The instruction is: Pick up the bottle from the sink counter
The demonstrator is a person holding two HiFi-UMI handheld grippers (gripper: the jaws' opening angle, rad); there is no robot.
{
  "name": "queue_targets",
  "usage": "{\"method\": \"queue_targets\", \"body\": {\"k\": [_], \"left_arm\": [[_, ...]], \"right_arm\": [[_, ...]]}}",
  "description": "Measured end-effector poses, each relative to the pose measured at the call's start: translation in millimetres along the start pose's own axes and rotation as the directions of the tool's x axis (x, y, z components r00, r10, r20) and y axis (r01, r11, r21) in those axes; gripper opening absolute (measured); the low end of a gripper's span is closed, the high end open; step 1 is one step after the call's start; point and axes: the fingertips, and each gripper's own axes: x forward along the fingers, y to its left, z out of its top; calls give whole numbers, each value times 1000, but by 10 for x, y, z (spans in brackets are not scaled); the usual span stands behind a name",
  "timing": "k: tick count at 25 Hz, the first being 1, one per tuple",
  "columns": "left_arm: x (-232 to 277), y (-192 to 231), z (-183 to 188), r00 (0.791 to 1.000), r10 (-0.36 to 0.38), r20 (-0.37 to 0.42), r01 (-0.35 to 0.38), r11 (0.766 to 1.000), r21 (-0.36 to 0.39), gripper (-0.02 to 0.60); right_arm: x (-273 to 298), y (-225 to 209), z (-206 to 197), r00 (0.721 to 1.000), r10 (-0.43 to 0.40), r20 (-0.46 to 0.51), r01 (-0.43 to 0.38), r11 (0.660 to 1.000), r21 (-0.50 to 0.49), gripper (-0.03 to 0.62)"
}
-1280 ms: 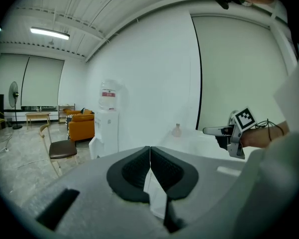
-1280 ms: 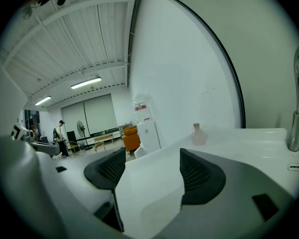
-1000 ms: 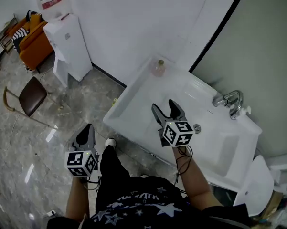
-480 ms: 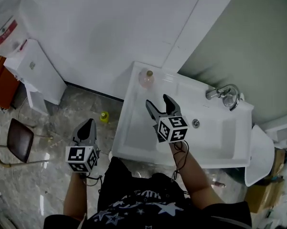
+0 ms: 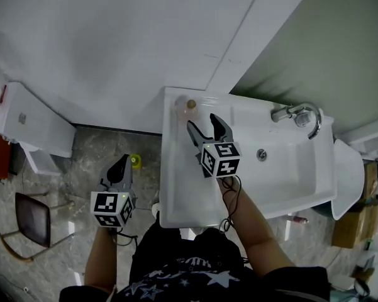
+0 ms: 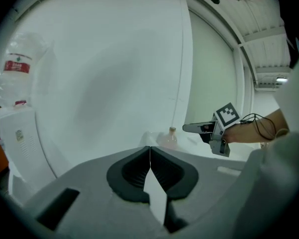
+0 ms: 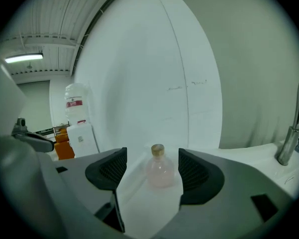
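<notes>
1. Head view: a long white sink counter [image 5: 171,194] runs along the wall.
2. Right gripper [image 5: 202,123], jaws spread and empty, hovers over it; left gripper [image 5: 122,167], jaws pressed together, hangs above the floor.
3. A small round pink glass bottle [image 5: 187,109] stands upright in the counter's far left corner.
4. Only the right gripper view shows it centred just beyond the jaws, so I'd push straight in and close on the belly.
</notes>
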Motion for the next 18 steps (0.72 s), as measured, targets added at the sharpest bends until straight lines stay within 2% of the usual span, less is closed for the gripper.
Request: {"method": "queue_targets", "body": {"k": [10,18], "left_arm": [[636,109,86,995,-97,-26,97,995,15,20],[722,194,-67,991,-115,-63,114,993,-9,20]], "right_arm": [[629,-225,-147,997,-67,-35,66,997,-33,279],[884,-187,-188,997,-73,-38,70,995,-66,221]]}}
